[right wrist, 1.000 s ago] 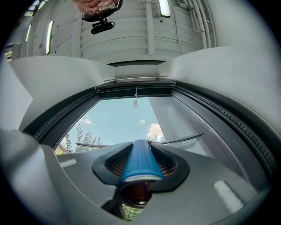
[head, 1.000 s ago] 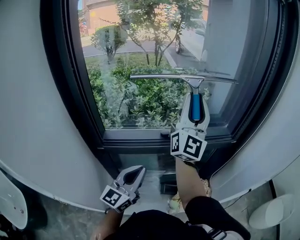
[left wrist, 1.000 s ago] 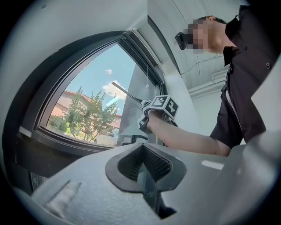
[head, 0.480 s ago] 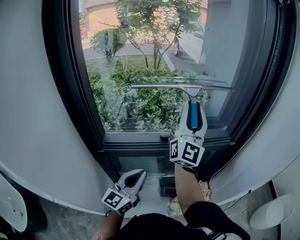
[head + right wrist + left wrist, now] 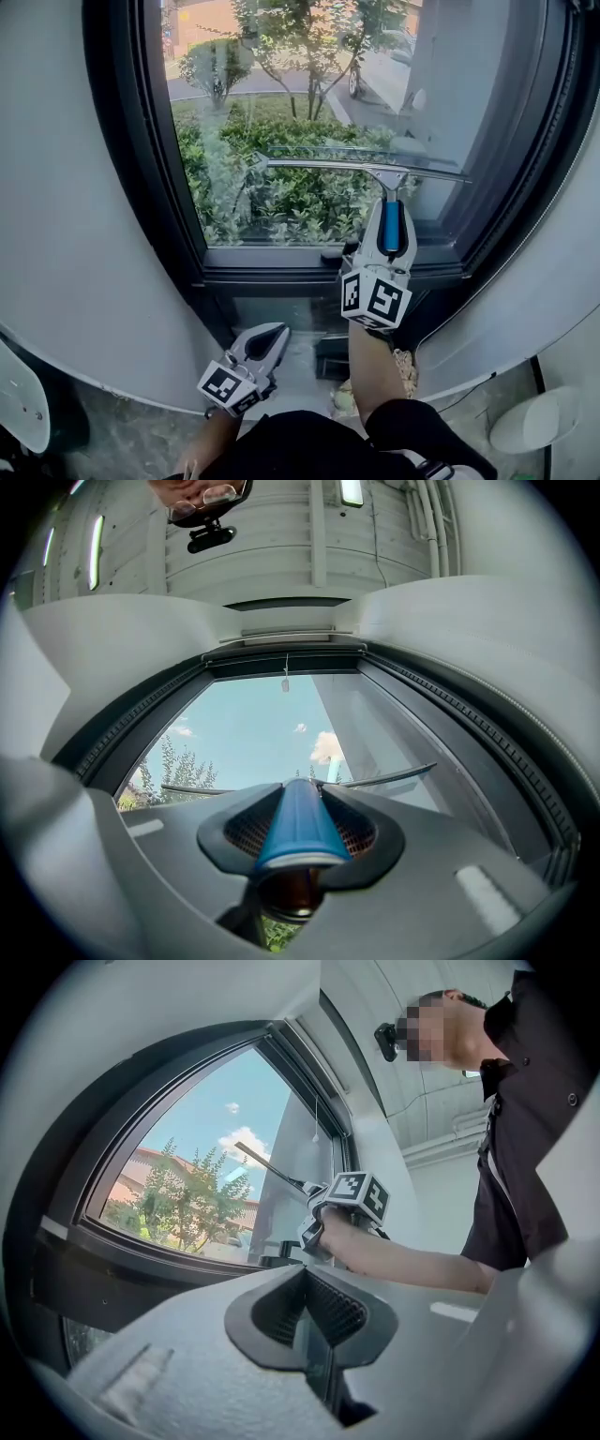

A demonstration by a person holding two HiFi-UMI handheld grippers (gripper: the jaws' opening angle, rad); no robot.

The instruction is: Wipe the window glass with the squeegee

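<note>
Low on the window glass (image 5: 281, 103), the head view shows the squeegee (image 5: 366, 167) blade level and the left gripper (image 5: 255, 349) hanging idle below. Its own view shows jaws closed on nothing. In the right gripper view, the right gripper (image 5: 300, 794) jaws clamp the blue handle (image 5: 298, 832). Best to keep the blade flat and the pressure even.

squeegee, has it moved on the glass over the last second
Yes. The squeegee has moved down the glass: the gap between its blade and the bottom window frame is smaller than a second ago.

grey floor (image 5: 129, 437), dark box (image 5: 333, 358), perhaps a rag (image 5: 409, 369)
</note>
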